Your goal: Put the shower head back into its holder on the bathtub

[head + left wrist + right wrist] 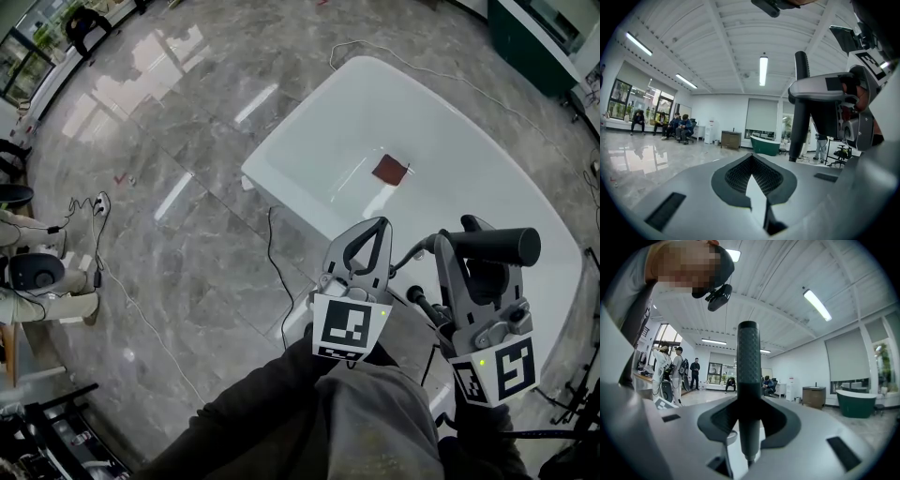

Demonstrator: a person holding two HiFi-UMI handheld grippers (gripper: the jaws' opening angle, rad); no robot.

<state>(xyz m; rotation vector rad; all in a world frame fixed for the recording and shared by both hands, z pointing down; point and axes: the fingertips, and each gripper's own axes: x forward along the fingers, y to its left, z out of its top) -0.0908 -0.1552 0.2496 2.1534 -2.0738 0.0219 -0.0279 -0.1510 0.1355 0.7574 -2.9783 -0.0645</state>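
A white bathtub [309, 122] fills the upper right of the head view, with a small brown square [390, 170] on its bottom. My right gripper [461, 236] is shut on the black shower head [497, 246], which lies crosswise over the tub's near end. Its hose [412, 251] trails off to the left. In the right gripper view the textured handle [749, 366] stands upright between the jaws of that gripper [749, 404]. My left gripper [380, 225] hovers just to the left, shut and empty [751, 159]. Dark fittings [419, 302] sit between the grippers, partly hidden.
A black cable [274, 246] runs over the grey marble floor beside the tub. A power strip [99, 202] and a person's legs [37, 281] are at the far left. Seated people [675, 126] and a green tub [764, 144] stand far across the hall.
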